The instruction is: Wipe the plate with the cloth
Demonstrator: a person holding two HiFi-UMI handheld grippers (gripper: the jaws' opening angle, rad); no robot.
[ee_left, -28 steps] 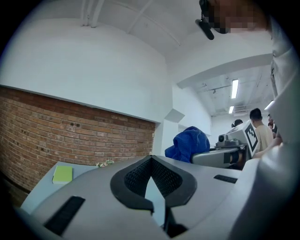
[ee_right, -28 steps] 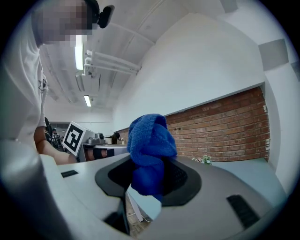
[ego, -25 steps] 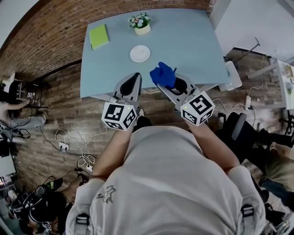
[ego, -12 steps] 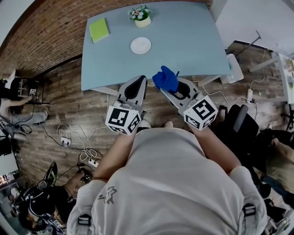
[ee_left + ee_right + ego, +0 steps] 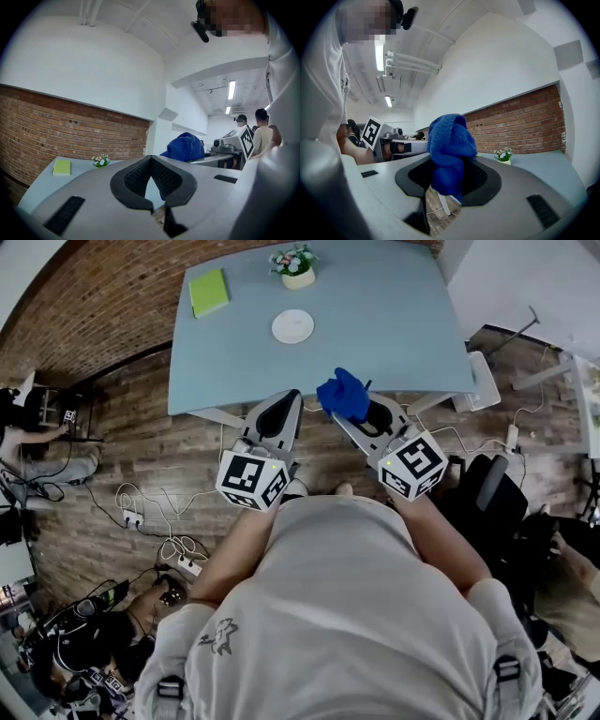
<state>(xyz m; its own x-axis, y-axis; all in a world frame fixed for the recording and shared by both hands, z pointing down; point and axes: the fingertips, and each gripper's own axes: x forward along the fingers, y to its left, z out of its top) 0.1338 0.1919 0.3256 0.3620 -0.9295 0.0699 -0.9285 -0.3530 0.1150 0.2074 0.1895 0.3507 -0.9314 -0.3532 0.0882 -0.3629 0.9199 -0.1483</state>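
Observation:
A small white plate lies on the light blue table, toward its far side. My right gripper is shut on a bunched blue cloth, which sticks up from between its jaws. It hovers at the table's near edge. My left gripper is beside it on the left, shut with nothing in it, its pads meeting at the tips. The cloth also shows in the left gripper view. Both grippers point level toward the table, well short of the plate.
A green notebook and a small flower pot sit at the table's far edge. Cables and a power strip lie on the wooden floor at left. A brick wall stands behind the table. People are off to the sides.
The table and plate have slid slightly up and right in the head view, so both grippers now reach less far over the near edge. The cloth stays in the right gripper.

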